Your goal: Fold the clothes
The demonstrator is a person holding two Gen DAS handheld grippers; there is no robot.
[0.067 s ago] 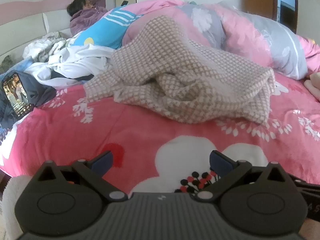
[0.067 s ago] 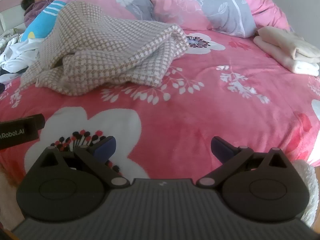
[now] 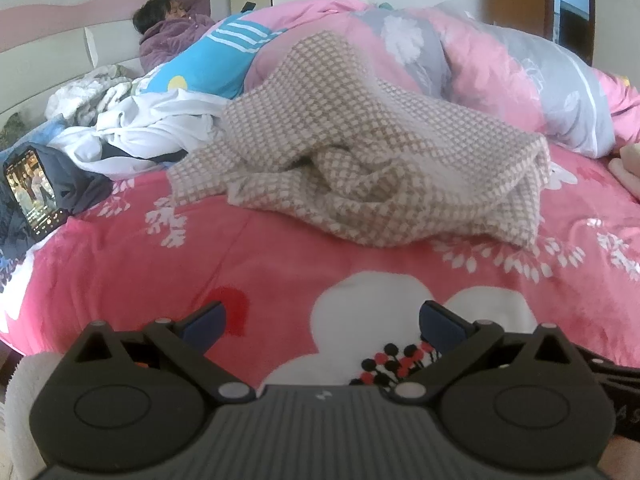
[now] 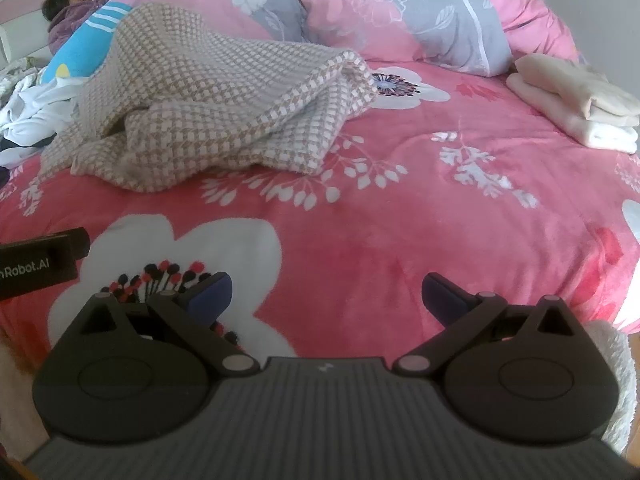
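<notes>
A crumpled beige-and-white checked garment (image 3: 360, 160) (image 4: 216, 120) lies in a heap on the pink flowered bedspread (image 3: 200, 264) (image 4: 440, 240), well beyond both grippers. My left gripper (image 3: 322, 322) hovers over the near edge of the bed, open, with nothing between its blue pads. My right gripper (image 4: 326, 294) stands beside it, also open and empty. The garment's lower hem faces the grippers. Part of the left gripper's body (image 4: 40, 266) shows at the left edge of the right wrist view.
A person (image 3: 172, 32) lies at the headboard under a pink and grey duvet (image 3: 500, 68). White and blue clothes (image 3: 152, 128) pile at the left, with a lit phone (image 3: 34, 196) propped on dark cloth. Folded cream towels (image 4: 576, 100) sit at the right.
</notes>
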